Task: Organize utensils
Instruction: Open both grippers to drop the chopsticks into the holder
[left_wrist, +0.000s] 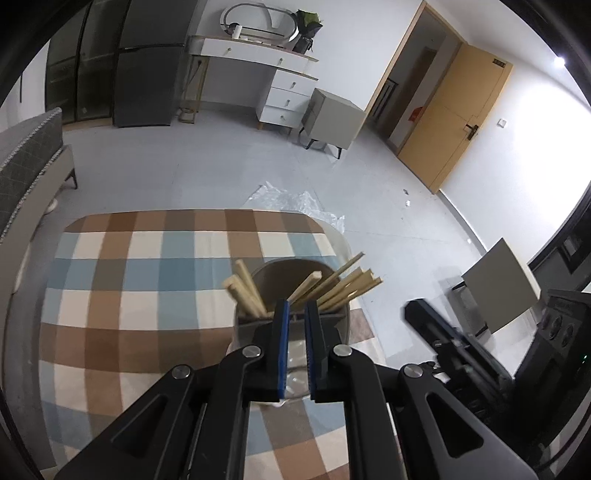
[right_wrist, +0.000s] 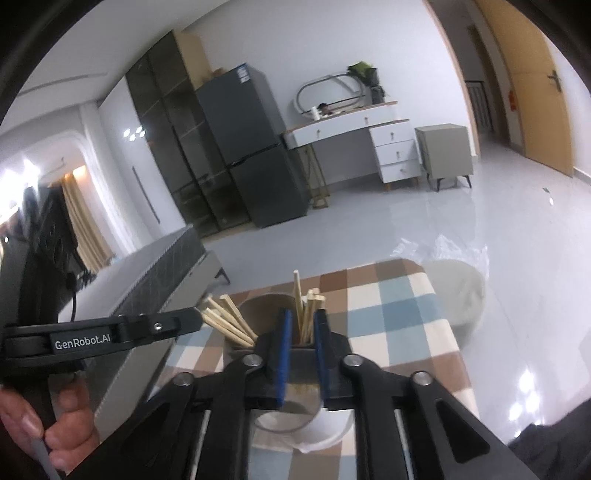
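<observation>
just beyond both fingers (left_wrist: 295, 306), slightly apart and empty, chopsticks (left_wrist: 343, 286) in holder (left_wrist: 332, 321)

The tablecloth (left_wrist: 147, 295) is a check of brown, pale blue and cream squares. On it stands a grey-brown round holder (left_wrist: 291, 295) with pale tan wooden chopsticks (left_wrist: 347, 286). Just before the holder, the left gripper (left_wrist: 295, 314) is black with blue pads (left_wrist: 283, 332); the right gripper (right_wrist: 302, 325) is coloured alike. Beyond the tablecloth lie a light grey floor (left_wrist: 221, 166), a dark grey fridge (right_wrist: 255, 147), a white dresser (left_wrist: 284, 96) and an ochre-yellow door (left_wrist: 454, 122).
</observation>
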